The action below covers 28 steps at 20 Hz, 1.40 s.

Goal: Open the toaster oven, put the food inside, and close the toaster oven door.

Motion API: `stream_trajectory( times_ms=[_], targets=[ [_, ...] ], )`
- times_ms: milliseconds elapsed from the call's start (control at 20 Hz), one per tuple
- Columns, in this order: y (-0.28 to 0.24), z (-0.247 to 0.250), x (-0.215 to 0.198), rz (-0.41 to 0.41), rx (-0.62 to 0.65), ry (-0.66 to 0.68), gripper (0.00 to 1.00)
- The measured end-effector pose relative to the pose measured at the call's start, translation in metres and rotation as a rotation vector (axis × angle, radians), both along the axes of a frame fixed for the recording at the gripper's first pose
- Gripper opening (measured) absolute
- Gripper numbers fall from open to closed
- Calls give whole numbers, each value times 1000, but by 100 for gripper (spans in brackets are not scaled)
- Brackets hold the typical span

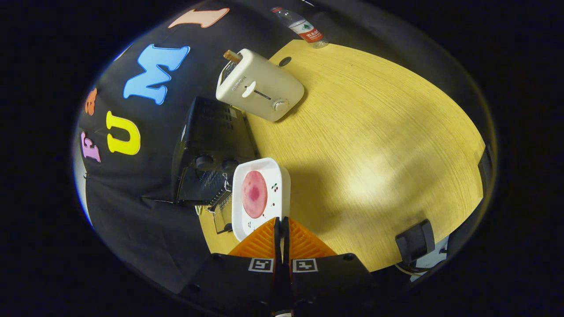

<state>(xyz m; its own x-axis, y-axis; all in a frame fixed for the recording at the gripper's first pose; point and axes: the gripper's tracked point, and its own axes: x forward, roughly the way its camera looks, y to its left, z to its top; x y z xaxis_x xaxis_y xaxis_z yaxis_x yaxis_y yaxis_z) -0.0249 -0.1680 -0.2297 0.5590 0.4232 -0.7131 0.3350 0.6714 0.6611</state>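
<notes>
**One tilted fisheye camera riding on the gripper**

The single camera sat on the gripper (282, 225) and looked forward along its two fingers, which met at 6 o'clock, pinched on the near rim of a white plate (282, 185). It looked down on a wooden table (374, 145), rolled to one side. The plate was very near; the toaster oven (207, 154) lay near at 10 o'clock, a toaster (260, 86) farther at 12, a bottle (304, 27) farthest.
</notes>
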Motion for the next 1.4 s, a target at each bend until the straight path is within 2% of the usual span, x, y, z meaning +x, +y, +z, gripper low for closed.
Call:
stream_trajectory(
  times_ms=[400, 750, 1050, 1250, 1400],
  targets=[
    [60, 23, -14, -43, 101, -61, 2],
    [82, 22, -40, -100, 92, -84, 2],
    [92, 17, -80, -151, 85, -87, 2],
    [114, 12, -101, -147, 109, -59, 2],
    [131, 21, -89, -137, 127, -84, 2]
  ],
)
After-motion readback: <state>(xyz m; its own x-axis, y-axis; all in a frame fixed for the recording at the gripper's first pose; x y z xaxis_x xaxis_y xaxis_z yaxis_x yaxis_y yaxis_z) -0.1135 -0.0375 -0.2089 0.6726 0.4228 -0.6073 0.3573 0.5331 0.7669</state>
